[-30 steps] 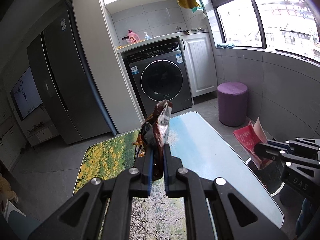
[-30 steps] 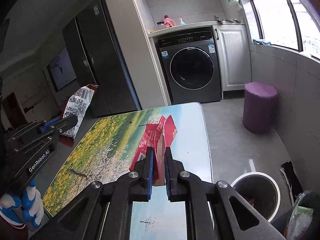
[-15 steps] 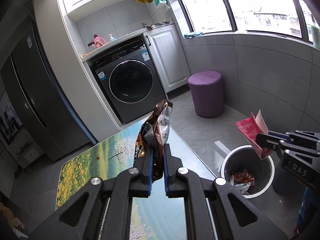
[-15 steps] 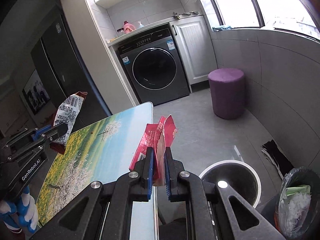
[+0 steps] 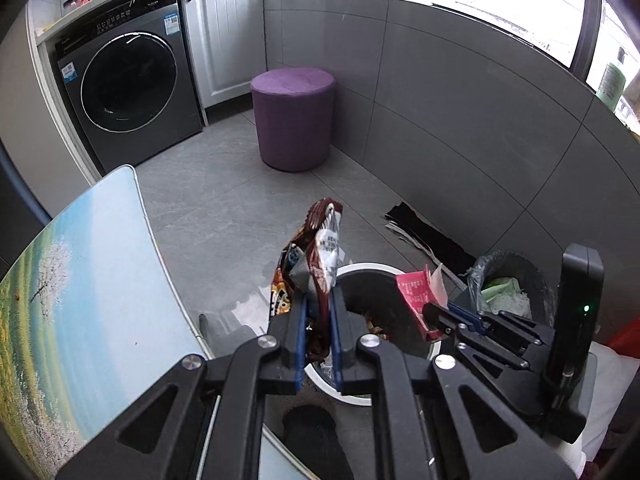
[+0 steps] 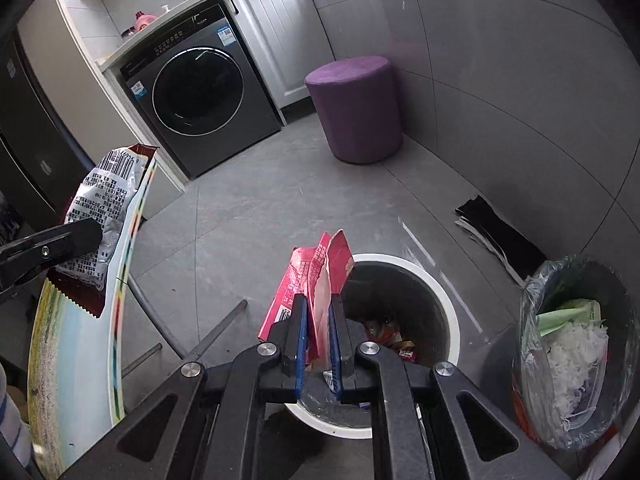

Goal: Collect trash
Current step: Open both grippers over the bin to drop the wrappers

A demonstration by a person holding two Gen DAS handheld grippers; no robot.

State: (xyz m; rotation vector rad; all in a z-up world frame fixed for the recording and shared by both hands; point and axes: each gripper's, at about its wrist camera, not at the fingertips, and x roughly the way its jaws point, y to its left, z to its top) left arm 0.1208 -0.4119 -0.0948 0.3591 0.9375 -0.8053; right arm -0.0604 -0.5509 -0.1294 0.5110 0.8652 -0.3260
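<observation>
With the left gripper (image 5: 318,320) clamped on the brown wrapper (image 5: 320,256) and the right gripper (image 6: 318,320) clamped on the red packet (image 6: 316,284), both near the white bin's (image 6: 448,304) rim, best centred over its mouth before letting go, not over the floor

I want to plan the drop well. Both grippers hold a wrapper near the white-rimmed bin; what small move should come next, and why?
Probably lower both grippers a little further over the white-rimmed bin, then release. The right gripper clamps the pink wrapper at the bin's near edge, and the left gripper pinches the brown snack bag beside its rim, so neither piece looks centred over the opening yet.
</observation>
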